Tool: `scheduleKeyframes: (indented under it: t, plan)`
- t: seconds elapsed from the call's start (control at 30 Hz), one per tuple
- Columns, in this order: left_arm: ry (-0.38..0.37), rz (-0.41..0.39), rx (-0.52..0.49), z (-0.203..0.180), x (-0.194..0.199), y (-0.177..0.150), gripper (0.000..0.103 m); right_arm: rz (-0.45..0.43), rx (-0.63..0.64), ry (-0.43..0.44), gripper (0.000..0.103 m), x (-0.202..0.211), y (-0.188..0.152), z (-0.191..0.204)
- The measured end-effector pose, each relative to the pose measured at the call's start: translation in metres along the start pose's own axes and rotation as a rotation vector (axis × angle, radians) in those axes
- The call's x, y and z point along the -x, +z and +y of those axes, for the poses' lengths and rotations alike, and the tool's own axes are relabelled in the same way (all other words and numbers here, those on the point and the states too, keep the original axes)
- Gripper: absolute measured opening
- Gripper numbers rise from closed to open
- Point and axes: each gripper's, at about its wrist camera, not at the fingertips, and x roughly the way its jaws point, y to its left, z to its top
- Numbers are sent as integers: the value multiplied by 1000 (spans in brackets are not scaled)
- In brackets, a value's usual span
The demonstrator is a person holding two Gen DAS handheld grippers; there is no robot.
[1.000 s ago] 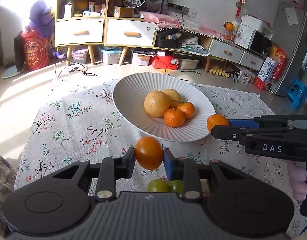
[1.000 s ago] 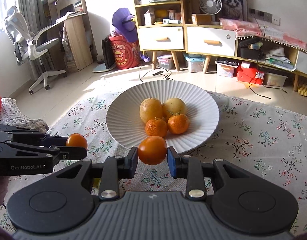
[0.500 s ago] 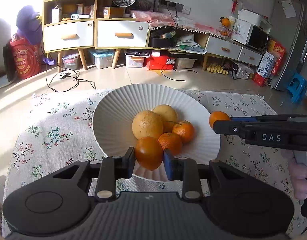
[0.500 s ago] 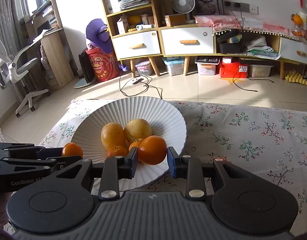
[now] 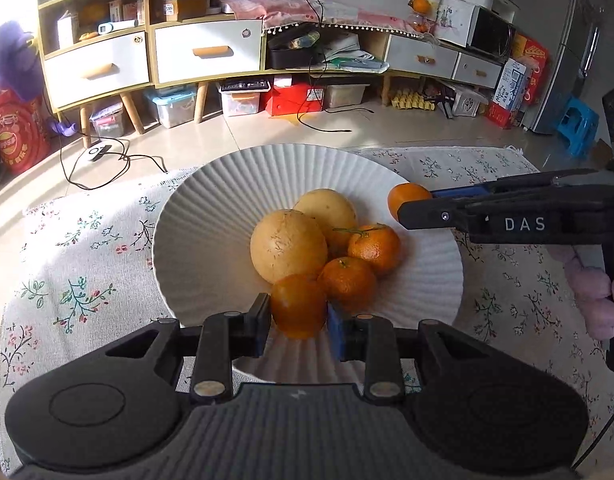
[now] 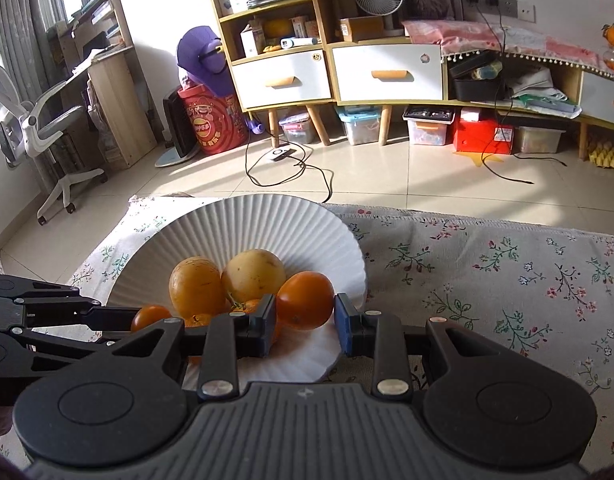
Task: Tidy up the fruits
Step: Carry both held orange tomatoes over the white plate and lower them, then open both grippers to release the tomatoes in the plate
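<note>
Black plastic is filling the foreground of each wrist view. The left gripper (image 5: 299, 322) is pinching an orange (image 5: 298, 306) tightly between its blue pads, holding it over the near part of the ribbed white plate (image 5: 211, 216), just beside the fruit lying there. The right gripper (image 6: 305, 322) is likewise clamping a second orange (image 6: 305, 300) between its pads, holding it above the plate's (image 6: 267, 220) right edge. From the left wrist, that same right gripper (image 5: 401, 208) is reaching in from the right side with its orange (image 5: 405, 198) at its tip, over the plate's far right rim, and a gloved pink hand (image 5: 595, 300) is gripping its handle.

Just beyond the left gripper's orange, two mandarins (image 5: 349, 282) are sitting in the plate's hollow, touching each other. Two larger yellowish fruits (image 5: 287, 246) are leaning together behind them, one in front of the other.

Underneath, a floral tablecloth (image 5: 87, 264) is spreading out around the plate. Farther off, cables (image 6: 291, 168) are trailing across a pale tiled floor, and a shelf unit with white drawers (image 6: 335, 72) is standing against the back wall, with storage boxes (image 6: 363, 124) under it.
</note>
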Motion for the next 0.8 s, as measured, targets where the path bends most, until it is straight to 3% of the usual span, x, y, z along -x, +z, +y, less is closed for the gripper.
scheduleKeyframes:
  t: [0.8]
  plan:
    - [38,-21,-26,3,-7,6,17,-3,-64,54,31,-12,8,-11]
